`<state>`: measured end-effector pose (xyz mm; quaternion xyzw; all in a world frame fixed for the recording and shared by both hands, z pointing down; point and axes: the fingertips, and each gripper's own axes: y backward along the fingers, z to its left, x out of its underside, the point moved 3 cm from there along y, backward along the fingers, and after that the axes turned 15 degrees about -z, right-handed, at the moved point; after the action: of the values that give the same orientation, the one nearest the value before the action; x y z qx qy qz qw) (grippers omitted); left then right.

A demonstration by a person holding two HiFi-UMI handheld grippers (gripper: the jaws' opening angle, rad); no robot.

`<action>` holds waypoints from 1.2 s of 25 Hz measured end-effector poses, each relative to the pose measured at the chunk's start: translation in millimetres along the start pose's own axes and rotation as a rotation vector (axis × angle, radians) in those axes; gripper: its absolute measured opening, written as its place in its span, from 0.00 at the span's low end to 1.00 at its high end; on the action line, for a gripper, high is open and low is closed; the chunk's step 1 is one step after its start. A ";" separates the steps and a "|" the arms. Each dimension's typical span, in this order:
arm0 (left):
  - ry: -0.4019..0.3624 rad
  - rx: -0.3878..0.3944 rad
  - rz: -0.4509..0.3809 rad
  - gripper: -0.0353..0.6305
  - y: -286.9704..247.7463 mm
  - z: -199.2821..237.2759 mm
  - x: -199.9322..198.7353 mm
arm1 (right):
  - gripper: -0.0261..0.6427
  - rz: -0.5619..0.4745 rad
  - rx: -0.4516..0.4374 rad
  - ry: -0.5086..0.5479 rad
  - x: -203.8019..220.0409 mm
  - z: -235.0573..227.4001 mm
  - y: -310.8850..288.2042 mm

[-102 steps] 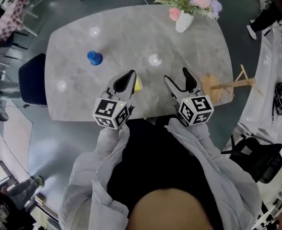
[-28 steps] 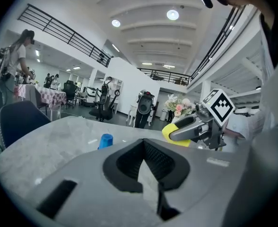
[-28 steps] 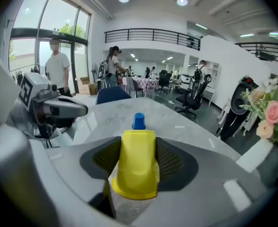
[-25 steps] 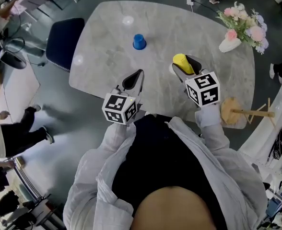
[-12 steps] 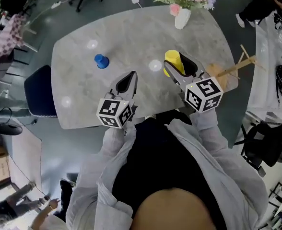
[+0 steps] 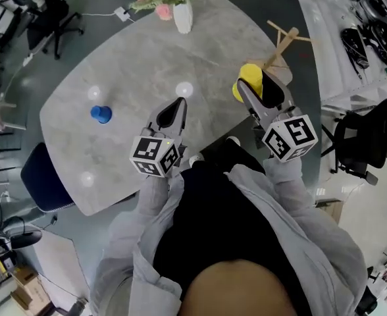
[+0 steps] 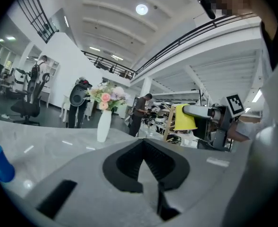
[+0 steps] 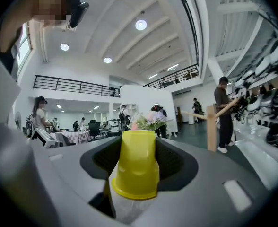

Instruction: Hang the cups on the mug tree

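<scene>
The right gripper (image 6: 254,84) is clamped on the yellow cup (image 6: 248,78). In the right gripper view we see the cup (image 8: 136,169) btw the two dark pads, both pressing its sides, rim toward the camera and base pointing away. In the head view gripper and cup sit right of ctr, over the right edge of the grey marble table (image 6: 147,58). The wooden mug tree (image 6: 282,41) stands just beyond the cup, toward the upper right. In the right gripper view the tree (image 8: 210,126) is to the right of the cup w/ a clear gap btw them.

The left gripper (image 6: 179,104) has its jaws together, tips meeting, nothing btw them. Its own view shows the same, w/ the pads joined at the ctr of the frame. In the head view it hangs over the table's near edge, left of the right gripper and apart from it.

The blue cup (image 6: 101,114) stands on the table at the left of the head view, well apart from both grippers. We find it again at the lower left edge of the left gripper view. A white vase (image 6: 182,18) w/ pink flowers stands at the top ctr, on the table's far side. A dark blue chair (image 6: 42,176) is at the lower left, beside the table.
</scene>
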<state>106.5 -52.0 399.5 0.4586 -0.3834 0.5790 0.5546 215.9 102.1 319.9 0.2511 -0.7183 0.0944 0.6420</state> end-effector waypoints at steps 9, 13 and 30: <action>0.003 0.145 0.054 0.06 -64.5 -63.5 20.8 | 0.40 -0.174 0.274 -0.008 -46.2 -97.5 75.4; 0.006 0.157 0.066 0.06 -95.9 -80.5 29.2 | 0.40 -0.203 0.364 -0.097 -37.7 -152.6 91.1; 0.017 0.011 0.172 0.06 -146.3 -83.7 72.1 | 0.40 -0.225 0.553 -0.446 65.1 -299.6 69.1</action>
<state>245.6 62.0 435.2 0.4221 -0.4136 0.6302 0.5036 441.5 282.9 443.2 0.5069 -0.7557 0.1566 0.3840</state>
